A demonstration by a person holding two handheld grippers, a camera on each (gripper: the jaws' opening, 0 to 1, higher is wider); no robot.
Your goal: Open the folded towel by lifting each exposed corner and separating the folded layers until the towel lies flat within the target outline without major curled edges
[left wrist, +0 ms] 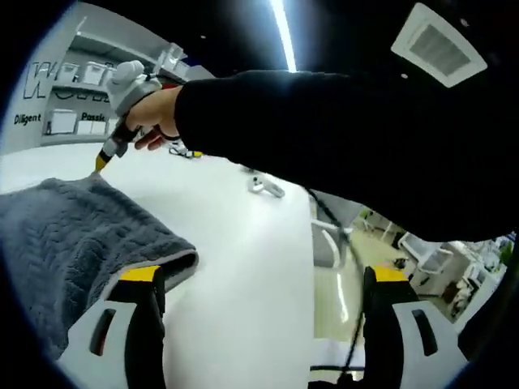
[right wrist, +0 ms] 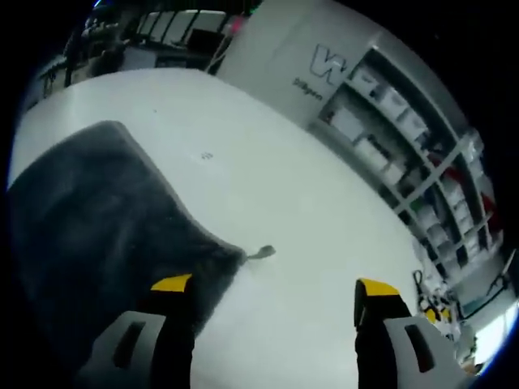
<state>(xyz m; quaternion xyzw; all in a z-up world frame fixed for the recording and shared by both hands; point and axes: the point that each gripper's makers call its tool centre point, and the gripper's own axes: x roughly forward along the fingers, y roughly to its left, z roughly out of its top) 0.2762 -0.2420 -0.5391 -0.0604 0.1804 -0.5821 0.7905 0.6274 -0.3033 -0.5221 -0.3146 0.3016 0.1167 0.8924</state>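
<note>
Grey towel [left wrist: 73,235], plush ribbed weave, folded with rounded edge, lies on smooth white worktop [left wrist: 243,267]. Left claw [left wrist: 263,284] spread apart, holding nothing, one jaw over towel edge. Right claw [right wrist: 274,293] likewise apart, towel corner [right wrist: 231,258] beside its jaw. Left gripper view adds black sleeve [left wrist: 340,138], right claw's yellow tip touching towel's far corner; right gripper view adds wall shelving [right wrist: 405,138].

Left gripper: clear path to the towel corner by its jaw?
Probably yes. The left gripper is open, the grey towel corner lies just ahead of one jaw, and bare white table surrounds it.
</note>
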